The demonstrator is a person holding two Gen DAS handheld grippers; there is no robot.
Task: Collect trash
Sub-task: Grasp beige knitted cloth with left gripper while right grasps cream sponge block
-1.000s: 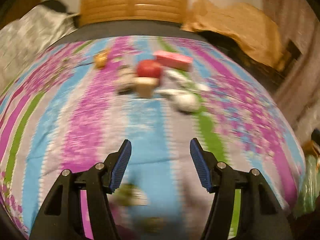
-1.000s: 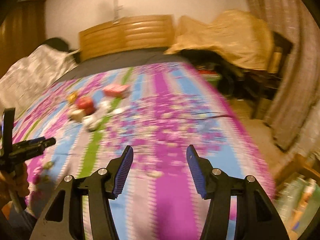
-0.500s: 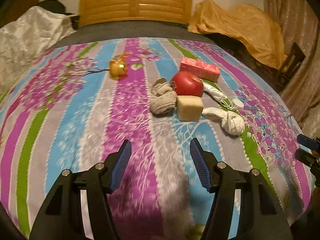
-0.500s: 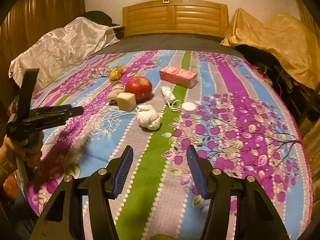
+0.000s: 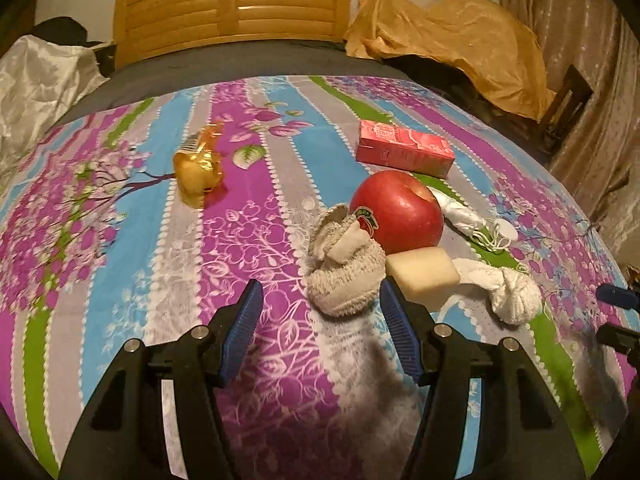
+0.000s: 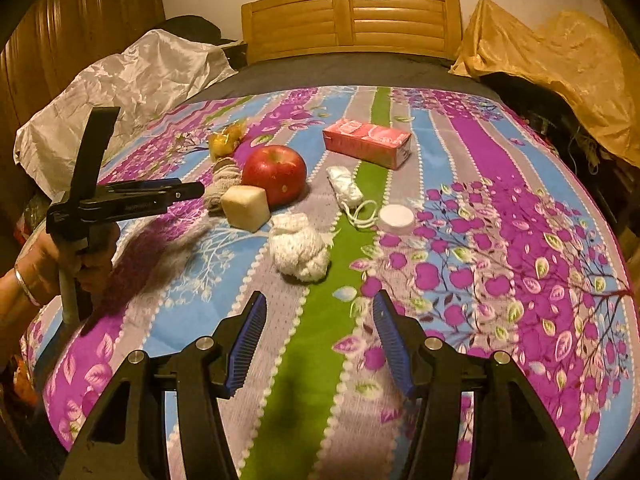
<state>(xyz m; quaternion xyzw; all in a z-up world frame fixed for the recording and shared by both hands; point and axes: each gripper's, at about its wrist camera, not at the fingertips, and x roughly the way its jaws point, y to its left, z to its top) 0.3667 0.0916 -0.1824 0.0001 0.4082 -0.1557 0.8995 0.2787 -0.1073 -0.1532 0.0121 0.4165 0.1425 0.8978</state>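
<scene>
Items lie on a striped floral bedspread (image 5: 120, 280). A grey rolled sock (image 5: 344, 276) lies just ahead of my open left gripper (image 5: 320, 300), beside a red apple (image 5: 398, 212) and a cream block (image 5: 422, 274). A yellow crumpled wrapper (image 5: 198, 170), a pink carton (image 5: 404, 148), a white knotted cloth (image 5: 512, 294) and a white cap (image 5: 505, 232) lie around them. My right gripper (image 6: 318, 312) is open and empty, just short of the white cloth (image 6: 298, 248). The left gripper also shows in the right wrist view (image 6: 172, 192).
A wooden headboard (image 6: 352, 20) stands at the far end. A silver sheet (image 6: 128, 80) lies at the left, a tan cloth (image 6: 560, 64) over furniture at the right. A twisted white wrapper with string (image 6: 346, 184) lies by the carton (image 6: 368, 142).
Both grippers have moved forward toward the pile of items; the items look larger and nearer. The earlier blur has settled. Both stay open.
</scene>
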